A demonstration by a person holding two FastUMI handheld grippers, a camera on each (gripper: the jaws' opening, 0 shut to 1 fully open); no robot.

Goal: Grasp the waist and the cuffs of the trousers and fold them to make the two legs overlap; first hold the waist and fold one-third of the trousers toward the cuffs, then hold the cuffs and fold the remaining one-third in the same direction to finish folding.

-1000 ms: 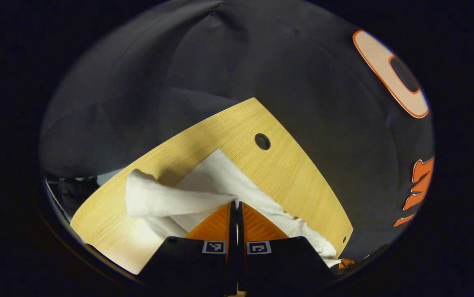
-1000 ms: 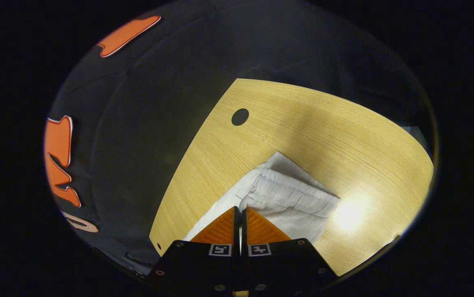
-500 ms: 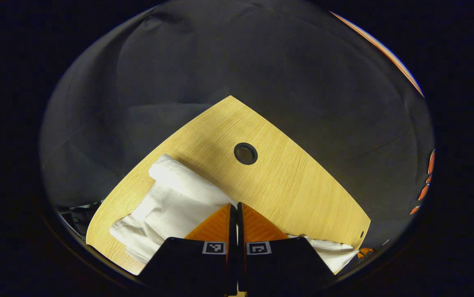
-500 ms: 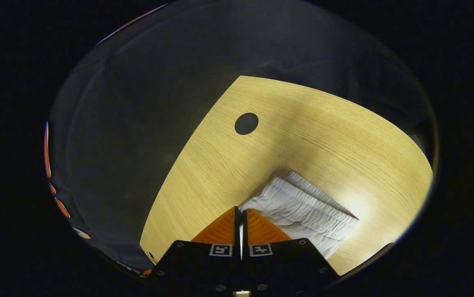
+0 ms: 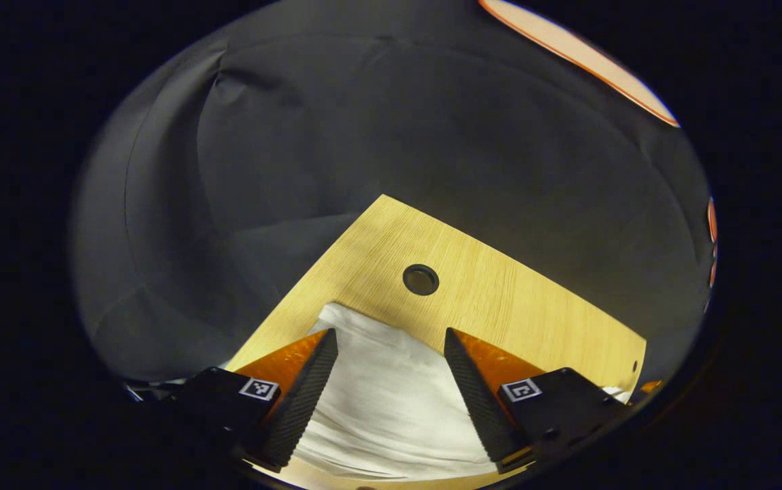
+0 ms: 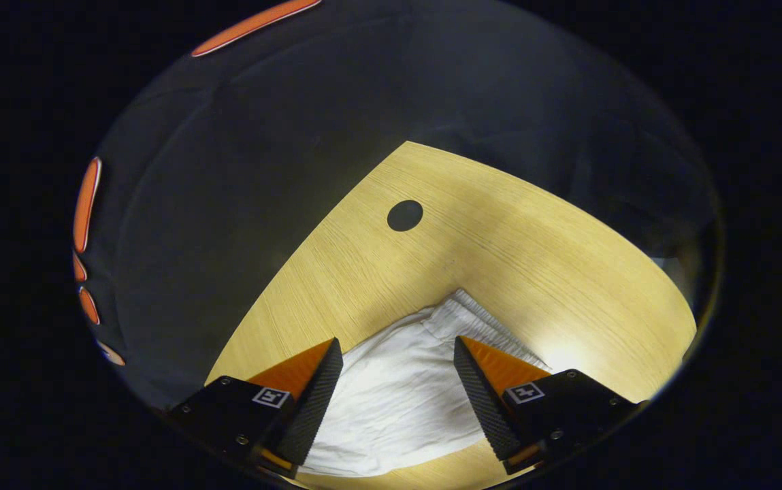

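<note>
White trousers (image 5: 391, 401) lie folded flat on the wooden table (image 5: 499, 299). In the left gripper view my left gripper (image 5: 391, 337) stands open just above the cloth, its fingers spread to either side of a folded edge. In the right gripper view the trousers (image 6: 397, 401) show their gathered elastic waist (image 6: 459, 314) at the far end. My right gripper (image 6: 397, 344) is open over the cloth with nothing pressed between its fingers.
A round cable hole (image 5: 420, 279) sits in the table beyond the trousers, also seen as the hole (image 6: 405, 215) in the right gripper view. The black cloth wall (image 5: 363, 136) hangs close behind the table's far edges. Bare wood (image 6: 533, 252) stretches to the right of the trousers.
Both grippers were shut on the cloth and carried it over. Now both have opened and let go, and the trousers lie flat under them.
</note>
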